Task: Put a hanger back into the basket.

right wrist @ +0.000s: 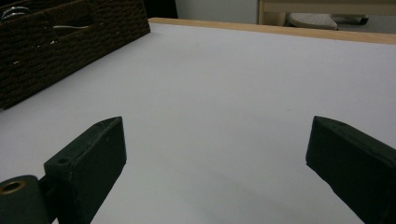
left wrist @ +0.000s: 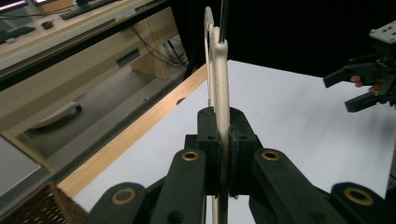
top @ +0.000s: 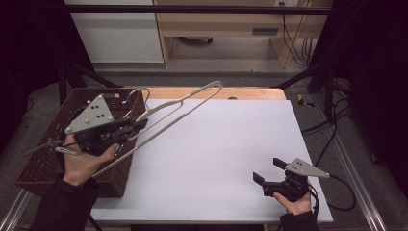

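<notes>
A long, thin beige clothes hanger (top: 163, 109) is held in the air over the right rim of a brown wicker basket (top: 43, 154), slanting up toward the table's far middle. My left gripper (top: 137, 126) is shut on its lower part. In the left gripper view the hanger (left wrist: 219, 70) stands edge-on between the pinched jaws of the left gripper (left wrist: 223, 126). My right gripper (top: 268, 169) rests low near the front right of the white table top (top: 221, 144), open with nothing in it. The right gripper (right wrist: 219, 154) has its jaws wide apart over bare white surface.
The basket (right wrist: 56, 51) stands at the table's left edge with a few dark and metal items inside, too unclear to name. A wooden strip (top: 216, 92) runs along the table's far edge. Cables hang at the right. Beyond the table are floor and cabinets.
</notes>
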`<state>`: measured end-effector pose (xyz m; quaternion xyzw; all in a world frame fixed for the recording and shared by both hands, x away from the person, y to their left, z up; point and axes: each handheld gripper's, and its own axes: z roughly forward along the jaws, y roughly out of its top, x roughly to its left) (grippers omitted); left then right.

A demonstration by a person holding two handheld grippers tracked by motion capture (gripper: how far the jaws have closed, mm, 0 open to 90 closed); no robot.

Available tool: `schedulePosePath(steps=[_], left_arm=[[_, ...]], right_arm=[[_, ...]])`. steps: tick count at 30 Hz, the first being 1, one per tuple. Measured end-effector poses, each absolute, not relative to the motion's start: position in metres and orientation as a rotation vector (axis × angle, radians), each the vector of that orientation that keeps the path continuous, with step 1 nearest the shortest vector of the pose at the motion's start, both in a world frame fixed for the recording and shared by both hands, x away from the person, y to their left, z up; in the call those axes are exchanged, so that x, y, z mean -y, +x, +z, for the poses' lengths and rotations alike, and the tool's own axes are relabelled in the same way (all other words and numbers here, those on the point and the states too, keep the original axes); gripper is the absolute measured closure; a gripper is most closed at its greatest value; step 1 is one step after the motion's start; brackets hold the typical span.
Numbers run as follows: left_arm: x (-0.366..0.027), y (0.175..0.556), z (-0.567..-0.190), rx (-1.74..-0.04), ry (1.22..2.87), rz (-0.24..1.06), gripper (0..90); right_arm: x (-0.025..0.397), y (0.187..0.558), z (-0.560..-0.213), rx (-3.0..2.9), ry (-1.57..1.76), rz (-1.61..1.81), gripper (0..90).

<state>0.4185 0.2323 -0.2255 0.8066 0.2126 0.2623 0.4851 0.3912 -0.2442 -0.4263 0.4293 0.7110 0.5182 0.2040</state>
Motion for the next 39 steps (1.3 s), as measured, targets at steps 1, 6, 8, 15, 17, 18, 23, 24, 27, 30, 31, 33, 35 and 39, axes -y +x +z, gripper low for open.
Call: schedulePosePath(steps=[1, 6, 8, 15, 17, 18, 23, 24, 27, 30, 31, 33, 35, 39], left_arm=[[-0.238, 0.421, -0.224, -0.532, 1.960, 0.647, 86.0], [-0.261, 0.431, -0.219, -0.580, 1.961, 0.685, 85.9], [-0.269, 0.435, -0.218, -0.598, 1.964, 0.698, 85.9], [-0.300, 0.452, -0.226, -0.655, 1.983, 0.761, 85.9], [-0.311, 0.459, -0.231, -0.678, 1.991, 0.765, 85.9], [-0.315, 0.461, -0.234, -0.693, 1.987, 0.772, 85.9], [-0.337, 0.467, -0.246, -0.742, 1.971, 0.816, 85.9], [-0.342, 0.467, -0.248, -0.749, 1.969, 0.826, 85.9], [-0.352, 0.468, -0.253, -0.770, 1.971, 0.837, 85.9], [-0.362, 0.471, -0.260, -0.787, 1.985, 0.841, 85.9], [-0.365, 0.472, -0.262, -0.790, 1.992, 0.847, 85.8], [-0.370, 0.474, -0.266, -0.796, 2.002, 0.847, 85.9], [-0.376, 0.475, -0.271, -0.807, 2.011, 0.845, 85.8], [-0.387, 0.477, -0.280, -0.836, 2.021, 0.855, 85.8]], right_arm=[[0.244, 0.391, -0.426, -1.981, 1.198, 1.448, 5.3], [0.245, 0.392, -0.426, -1.981, 1.191, 1.442, 5.0], [0.245, 0.392, -0.426, -1.983, 1.189, 1.440, 5.0], [0.244, 0.392, -0.427, -1.992, 1.192, 1.445, 5.2], [0.244, 0.392, -0.427, -1.994, 1.190, 1.438, 5.2], [0.244, 0.392, -0.427, -1.995, 1.190, 1.437, 5.2], [0.244, 0.393, -0.428, -1.992, 1.191, 1.437, 5.3], [0.244, 0.393, -0.429, -1.990, 1.197, 1.436, 5.3], [0.243, 0.393, -0.429, -1.993, 1.196, 1.431, 5.3], [0.243, 0.393, -0.429, -1.993, 1.197, 1.434, 5.3], [0.243, 0.393, -0.429, -1.992, 1.198, 1.433, 5.3], [0.244, 0.393, -0.429, -1.990, 1.197, 1.434, 5.3], [0.244, 0.393, -0.429, -1.990, 1.197, 1.431, 5.3], [0.244, 0.393, -0.429, -1.999, 1.193, 1.428, 5.4]])
